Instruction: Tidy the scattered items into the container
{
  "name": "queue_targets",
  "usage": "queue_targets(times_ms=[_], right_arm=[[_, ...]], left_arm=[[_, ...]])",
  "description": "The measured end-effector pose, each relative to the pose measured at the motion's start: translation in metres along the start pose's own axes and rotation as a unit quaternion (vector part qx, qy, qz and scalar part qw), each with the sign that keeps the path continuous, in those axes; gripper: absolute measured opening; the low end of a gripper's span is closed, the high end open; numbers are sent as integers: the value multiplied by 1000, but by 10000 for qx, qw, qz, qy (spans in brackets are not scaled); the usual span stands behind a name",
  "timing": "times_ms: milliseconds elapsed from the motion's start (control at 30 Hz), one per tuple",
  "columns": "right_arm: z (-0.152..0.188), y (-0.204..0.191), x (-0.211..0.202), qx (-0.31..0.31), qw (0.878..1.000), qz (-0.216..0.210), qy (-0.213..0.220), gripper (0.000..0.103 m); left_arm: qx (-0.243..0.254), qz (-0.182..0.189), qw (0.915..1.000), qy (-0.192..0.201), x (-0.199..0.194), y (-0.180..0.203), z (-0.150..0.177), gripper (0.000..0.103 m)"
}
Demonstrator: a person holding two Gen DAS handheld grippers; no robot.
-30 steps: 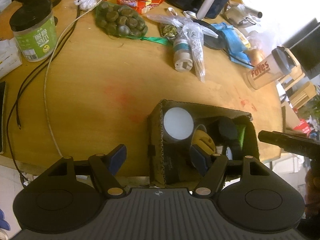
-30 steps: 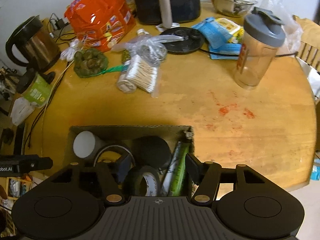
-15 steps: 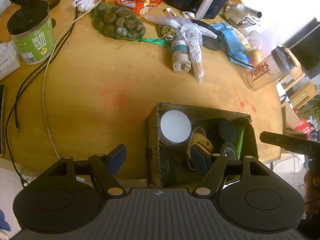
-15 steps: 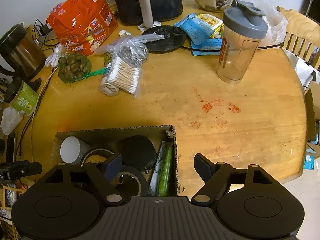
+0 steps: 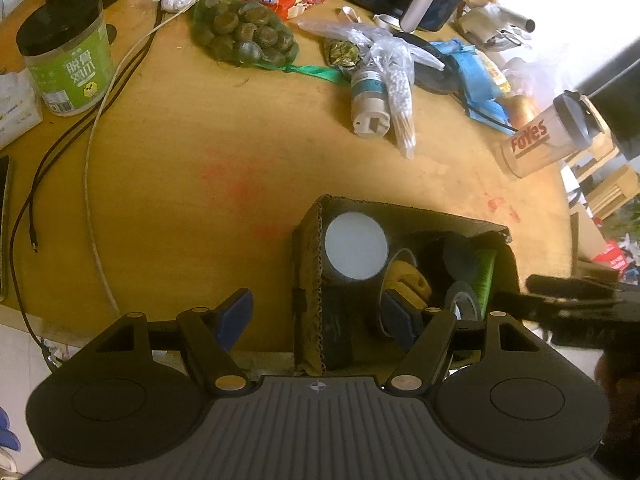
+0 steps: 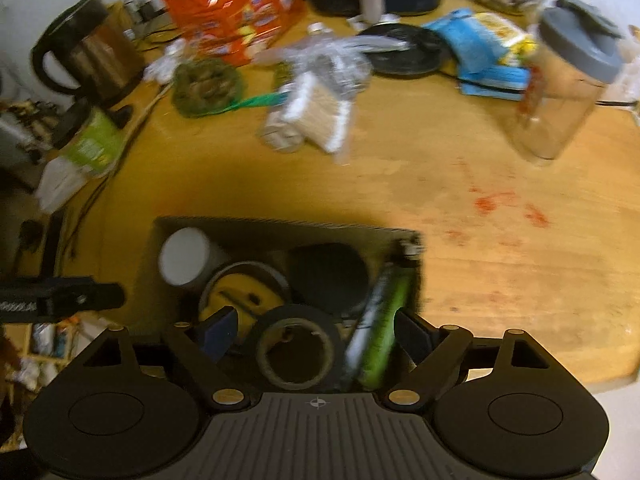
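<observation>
Right wrist view: right gripper [image 6: 310, 330], jaws just opened, nothing clamped, above tape roll [image 6: 296, 350] in cardboard box [image 6: 280, 225]. Left gripper [image 5: 316, 314] stands part-open, straddling the box wall without gripping. Step: release done; next, likely fetch cotton-swab bag [image 6: 320, 108].

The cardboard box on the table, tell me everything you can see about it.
The cardboard box is a brown, open-topped corrugated carton, edges worn, standing upright at the near edge of the wooden table. Packed inside are a white-topped cylinder, a yellow item inside a ring, a dark round object, a black tape roll and a green tube leaning along one wall. The left claw straddles its left wall; the right claw is open above the tape roll.
</observation>
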State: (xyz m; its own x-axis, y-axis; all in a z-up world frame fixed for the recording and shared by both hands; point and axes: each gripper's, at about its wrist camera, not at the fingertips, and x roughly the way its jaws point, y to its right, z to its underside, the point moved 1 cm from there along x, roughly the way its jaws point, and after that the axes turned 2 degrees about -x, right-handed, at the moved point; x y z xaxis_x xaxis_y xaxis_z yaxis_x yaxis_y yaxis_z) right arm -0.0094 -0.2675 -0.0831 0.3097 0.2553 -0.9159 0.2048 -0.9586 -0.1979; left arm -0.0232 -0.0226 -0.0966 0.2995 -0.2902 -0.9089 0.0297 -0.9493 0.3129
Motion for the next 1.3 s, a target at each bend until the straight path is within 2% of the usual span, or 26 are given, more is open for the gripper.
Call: queue_targets(times_ms=[167, 333, 533, 567, 600, 767, 1100, 1233, 1300], right_arm=[[0, -4, 20, -69, 9993, -237, -264, 86], [2, 3, 41, 243, 9968, -464, -606, 86], [9, 2, 61, 266, 9949, -486, -842, 86], [9, 2, 63, 268, 9948, -509, -840, 85], [10, 1, 64, 264, 9949, -531, -815, 75], [13, -5, 55, 30, 9971, -289, -702, 75], [-3, -6, 15, -188, 9998, 55, -76, 75], [-4, -7, 15, -241, 9996, 25, -106, 75], [-3, -8, 20, -277, 9993, 28, -260, 75]], left_arm=[[-40, -43, 10000, -13, -1, -2, -1, 70], [-120, -85, 9999, -71, 1, -6, 0, 70], [-148, -117, 9998, -102, 2, -9, -1, 70], [-153, -122, 9998, -107, 2, -9, -1, 70], [-156, -128, 9997, -111, 3, -9, -1, 70], [-126, -109, 9998, -108, 4, -8, -3, 70], [8, -2, 10000, -44, 6, 0, -12, 70], [46, 16, 10000, -49, 7, 2, -13, 70], [55, 15, 10000, -63, 7, 2, -13, 70]])
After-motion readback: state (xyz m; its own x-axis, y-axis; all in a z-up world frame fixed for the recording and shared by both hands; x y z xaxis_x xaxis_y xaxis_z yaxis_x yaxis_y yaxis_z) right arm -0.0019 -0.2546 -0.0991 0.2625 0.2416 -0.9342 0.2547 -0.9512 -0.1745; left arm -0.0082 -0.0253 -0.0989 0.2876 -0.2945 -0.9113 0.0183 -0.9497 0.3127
